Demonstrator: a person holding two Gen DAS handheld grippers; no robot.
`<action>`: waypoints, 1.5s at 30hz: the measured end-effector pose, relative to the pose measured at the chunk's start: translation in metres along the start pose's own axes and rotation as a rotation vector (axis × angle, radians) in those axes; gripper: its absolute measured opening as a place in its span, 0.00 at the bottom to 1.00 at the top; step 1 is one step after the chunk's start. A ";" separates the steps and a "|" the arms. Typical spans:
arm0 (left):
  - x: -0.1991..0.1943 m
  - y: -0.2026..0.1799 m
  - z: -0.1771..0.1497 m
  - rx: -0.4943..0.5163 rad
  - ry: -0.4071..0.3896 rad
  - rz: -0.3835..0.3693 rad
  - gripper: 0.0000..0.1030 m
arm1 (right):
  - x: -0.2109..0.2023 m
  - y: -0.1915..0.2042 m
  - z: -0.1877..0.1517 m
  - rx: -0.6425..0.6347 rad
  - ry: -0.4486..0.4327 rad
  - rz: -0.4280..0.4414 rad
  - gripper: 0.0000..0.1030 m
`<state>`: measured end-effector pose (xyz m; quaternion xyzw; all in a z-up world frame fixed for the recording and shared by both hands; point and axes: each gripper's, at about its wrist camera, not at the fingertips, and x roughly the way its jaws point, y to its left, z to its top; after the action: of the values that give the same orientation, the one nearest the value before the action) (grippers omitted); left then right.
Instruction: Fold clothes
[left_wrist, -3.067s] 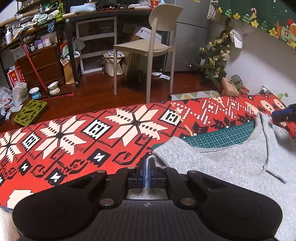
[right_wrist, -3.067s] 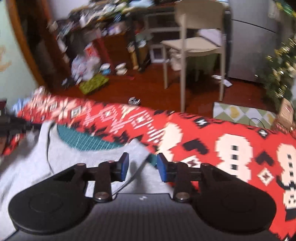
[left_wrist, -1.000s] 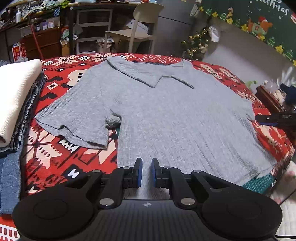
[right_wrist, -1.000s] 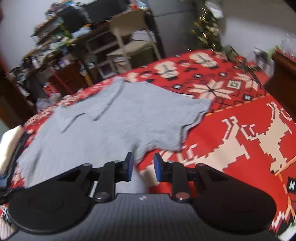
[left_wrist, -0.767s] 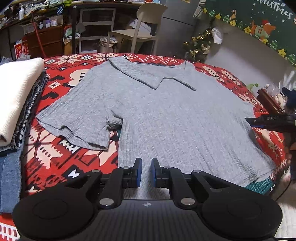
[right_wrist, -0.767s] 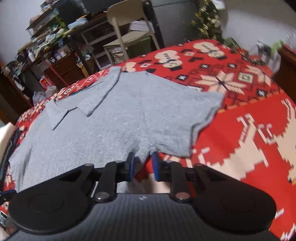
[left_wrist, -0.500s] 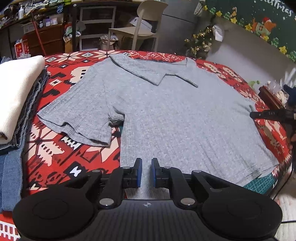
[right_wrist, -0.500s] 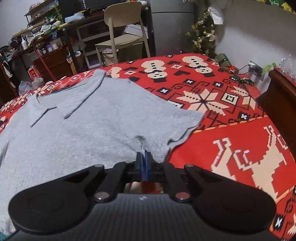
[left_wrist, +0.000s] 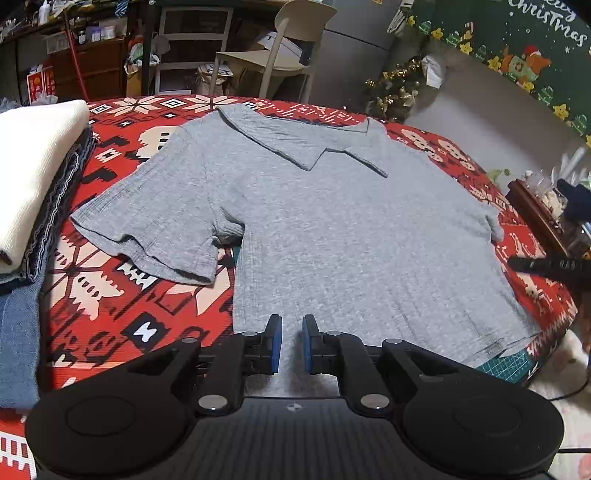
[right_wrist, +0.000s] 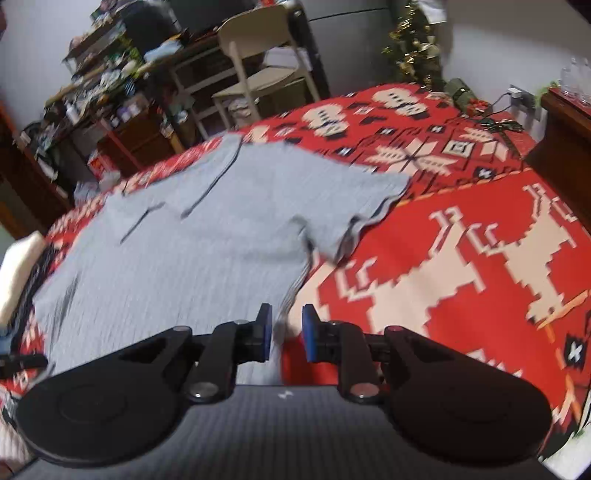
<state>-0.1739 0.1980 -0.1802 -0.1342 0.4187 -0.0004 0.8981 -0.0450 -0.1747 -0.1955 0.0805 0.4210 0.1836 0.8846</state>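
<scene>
The grey shirt lies flat on the bed, collar away. The left gripper stands slightly parted over its hem; the right gripper, just reopened, seems unclamped at the side edge.

Ribbed grey knit shirt; woven-looking, probably matt blanket.

Far right, the green wall banner carries white script reading "Christmas", with its top cut off.
</scene>
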 end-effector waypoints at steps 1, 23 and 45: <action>0.000 0.000 0.000 0.000 0.000 -0.003 0.10 | 0.003 0.003 -0.003 -0.011 0.012 -0.011 0.20; 0.001 0.029 -0.002 -0.112 -0.003 0.048 0.10 | -0.018 0.019 -0.011 -0.064 0.009 -0.036 0.11; 0.023 0.022 0.024 0.084 -0.071 0.203 0.01 | -0.032 0.035 -0.012 -0.112 0.017 0.027 0.12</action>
<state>-0.1434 0.2221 -0.1880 -0.0536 0.3977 0.0776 0.9126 -0.0823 -0.1551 -0.1699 0.0351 0.4165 0.2193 0.8816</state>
